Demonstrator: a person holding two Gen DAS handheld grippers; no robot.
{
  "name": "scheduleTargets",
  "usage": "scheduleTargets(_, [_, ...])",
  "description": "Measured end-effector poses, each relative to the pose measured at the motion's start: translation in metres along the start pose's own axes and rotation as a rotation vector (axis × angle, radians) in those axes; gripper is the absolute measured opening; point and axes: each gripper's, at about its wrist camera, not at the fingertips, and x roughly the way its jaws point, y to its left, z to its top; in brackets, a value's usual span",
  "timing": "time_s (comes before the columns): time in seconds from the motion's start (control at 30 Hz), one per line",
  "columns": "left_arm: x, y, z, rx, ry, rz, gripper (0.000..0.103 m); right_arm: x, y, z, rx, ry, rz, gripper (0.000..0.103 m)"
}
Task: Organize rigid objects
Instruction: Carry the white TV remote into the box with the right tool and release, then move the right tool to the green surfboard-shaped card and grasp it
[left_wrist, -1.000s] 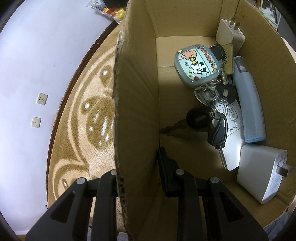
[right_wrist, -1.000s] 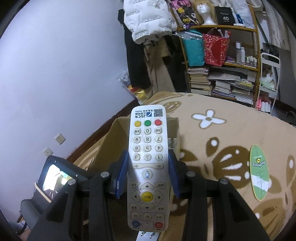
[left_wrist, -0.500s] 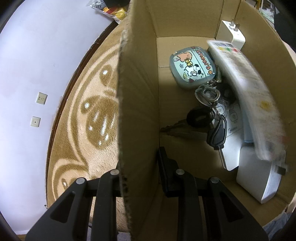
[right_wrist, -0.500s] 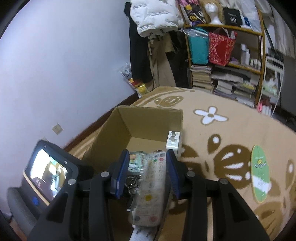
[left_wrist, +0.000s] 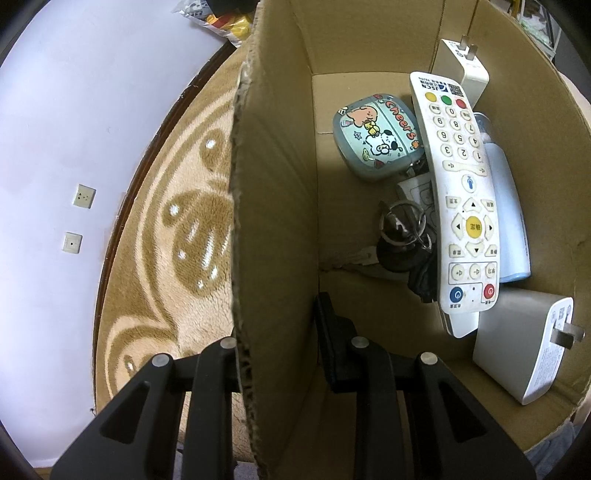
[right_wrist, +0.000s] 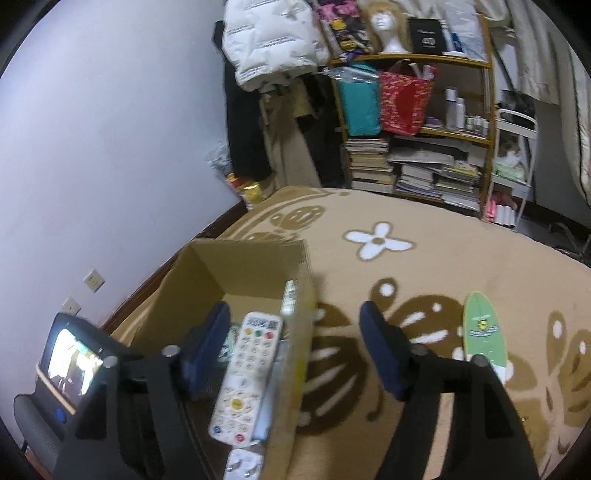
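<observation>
Remote (left_wrist: 458, 195) lying face up in the box (left_wrist: 273, 206), and we can read it clearly from the left wrist: it rests on top of the pile, across the keys (left_wrist: 402, 236), partly over a second white remote (left_wrist: 461, 325) and alongside a pale blue case (left_wrist: 509, 221), with a cartoon-print case (left_wrist: 376, 140) just beside its upper half and white chargers (left_wrist: 524, 347) at either end. Our left gripper (left_wrist: 277, 354) is clamped on the box wall, one finger outside and one inside, steadying it. Our right gripper (right_wrist: 295, 347) hangs above the near rim with its jaws wide apart and nothing between them; the remote (right_wrist: 243, 376) sits free below in the box (right_wrist: 236, 273). We judge this remote light and stiff, a smooth plastic shell that could slip if pinched on its rounded ends, so the long flat sides near the middle look like the place to take it. It seems perched on uneven things and could rock or slide with a nudge. Out on the carpet (right_wrist: 443, 266) a green board (right_wrist: 484, 332) lies well apart from the box: thin, flat, rigid, probably light, and we reckon its long edges around the middle give the firmest hold, though lying so flat it may be awkward to get under.
</observation>
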Motion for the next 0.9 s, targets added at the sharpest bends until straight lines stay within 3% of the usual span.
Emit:
scheduleTargets(0.27, [0.0,-0.001,0.0,-0.001,0.001,-0.001,0.024,-0.002,-0.034,0.007,0.017,-0.047,-0.165,0.103])
scheduleTargets(0.57, [0.003,0.0,0.0,-0.001,0.005,-0.001,0.025,0.018,-0.091,0.005,0.098,0.01,-0.287,0.103])
scheduleTargets(0.73, [0.004,0.0,-0.001,0.0,0.007,0.001,0.025,0.036,-0.115,-0.005,0.09,0.071,-0.398,0.103])
scheduleTargets(0.9, [0.006,0.0,-0.001,0.0,0.009,0.003,0.025,0.051,-0.137,-0.019,0.125,0.132,-0.404,0.103])
